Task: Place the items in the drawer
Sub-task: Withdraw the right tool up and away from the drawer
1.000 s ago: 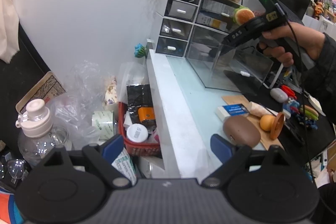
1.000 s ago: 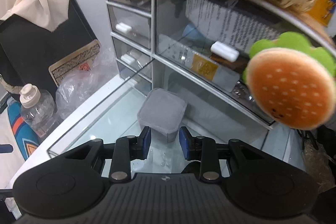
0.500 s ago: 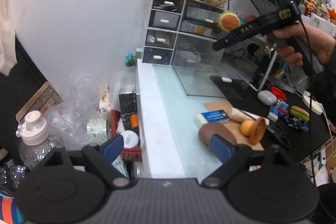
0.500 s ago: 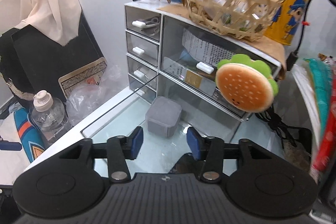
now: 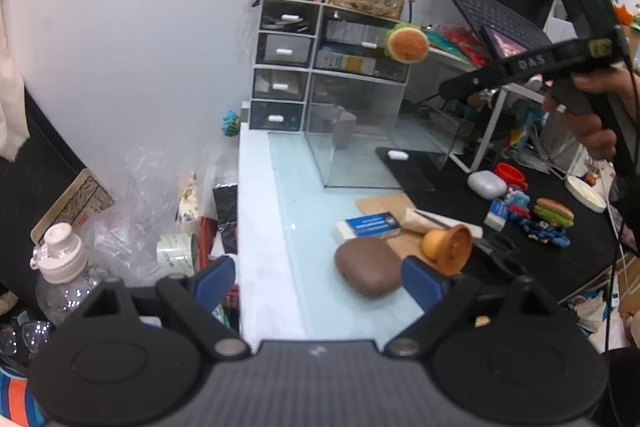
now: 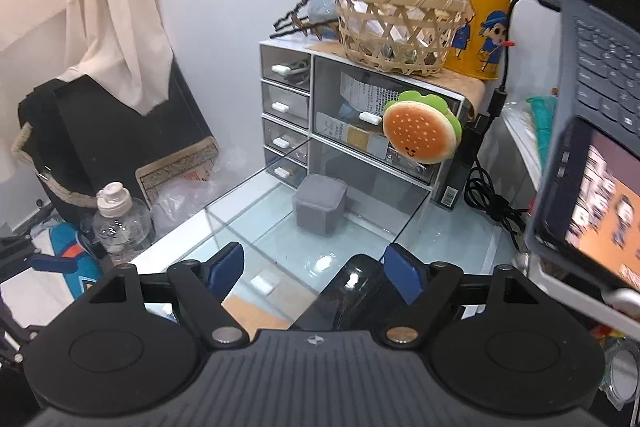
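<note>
A clear plastic drawer [image 6: 256,223] stands pulled out of the grey drawer unit [image 6: 286,107] onto the glass desk. A grey square box [image 6: 319,203] sits inside it near the back. My right gripper [image 6: 316,269] hovers open above the drawer's front, with nothing between its fingers. In the left wrist view the same drawer [image 5: 360,169] holds the box [image 5: 345,131], and a hand holds the right gripper [image 5: 456,89] above it. My left gripper [image 5: 316,277] is open and empty, low over the desk edge. A brown pouch [image 5: 370,271] lies just ahead of its right finger.
A white-and-blue eraser [image 5: 368,225], an orange cup-shaped toy [image 5: 452,249] and a wooden board lie beside the pouch. A burger plush [image 6: 420,133] hangs on the unit, with a woven basket [image 6: 396,27] on top. A water bottle [image 6: 120,219] stands left; a laptop sits right.
My right gripper has drawn back and up from the grey box and opened wider; the box stays in the drawer. The left gripper has pulled back from the desk.
</note>
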A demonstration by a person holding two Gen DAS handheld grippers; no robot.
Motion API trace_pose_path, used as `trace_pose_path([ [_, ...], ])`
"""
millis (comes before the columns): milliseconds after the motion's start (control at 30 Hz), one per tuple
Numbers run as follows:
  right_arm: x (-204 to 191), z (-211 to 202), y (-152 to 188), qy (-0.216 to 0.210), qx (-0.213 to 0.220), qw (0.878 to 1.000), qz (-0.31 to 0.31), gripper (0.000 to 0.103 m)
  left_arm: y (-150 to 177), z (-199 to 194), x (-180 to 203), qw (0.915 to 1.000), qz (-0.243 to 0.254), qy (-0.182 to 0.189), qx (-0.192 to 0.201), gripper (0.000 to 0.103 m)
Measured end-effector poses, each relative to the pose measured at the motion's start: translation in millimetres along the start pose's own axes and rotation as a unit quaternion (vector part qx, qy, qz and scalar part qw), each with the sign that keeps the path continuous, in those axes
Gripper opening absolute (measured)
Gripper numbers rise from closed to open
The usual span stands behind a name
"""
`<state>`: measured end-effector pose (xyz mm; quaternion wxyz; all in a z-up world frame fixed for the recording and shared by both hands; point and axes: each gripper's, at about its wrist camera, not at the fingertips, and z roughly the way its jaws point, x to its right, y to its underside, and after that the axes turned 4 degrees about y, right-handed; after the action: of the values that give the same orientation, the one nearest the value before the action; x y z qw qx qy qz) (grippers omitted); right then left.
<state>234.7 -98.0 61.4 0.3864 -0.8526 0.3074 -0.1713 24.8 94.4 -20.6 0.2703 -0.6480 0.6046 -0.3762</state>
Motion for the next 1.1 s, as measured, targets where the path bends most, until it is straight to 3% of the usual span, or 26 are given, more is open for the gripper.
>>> trace_pose_path([
  [433,-3.1,-63.8,59.0,0.005,0.068,0.997,0.025,0.092,-2.1,-10.2,21.2,0.9998,0.001,-0.016,0.010,0.093],
  [700,4.9,-85.5,102.7,-0.009,0.128,0.987,0.093,0.093,-4.3,-12.4,36.6,0.9998,0.010,-0.013,0.010,0.091],
  [867,4.8,-88.5,130.7,-0.005,0.143,0.983,0.114,0.093,-3.3,-10.4,41.7,0.9997,0.010,-0.020,0.006,0.090],
  [1100,6.7,-88.2,160.0,0.009,0.130,0.985,0.117,0.093,-0.9,-5.5,51.7,0.9997,0.008,-0.022,0.005,0.090],
])
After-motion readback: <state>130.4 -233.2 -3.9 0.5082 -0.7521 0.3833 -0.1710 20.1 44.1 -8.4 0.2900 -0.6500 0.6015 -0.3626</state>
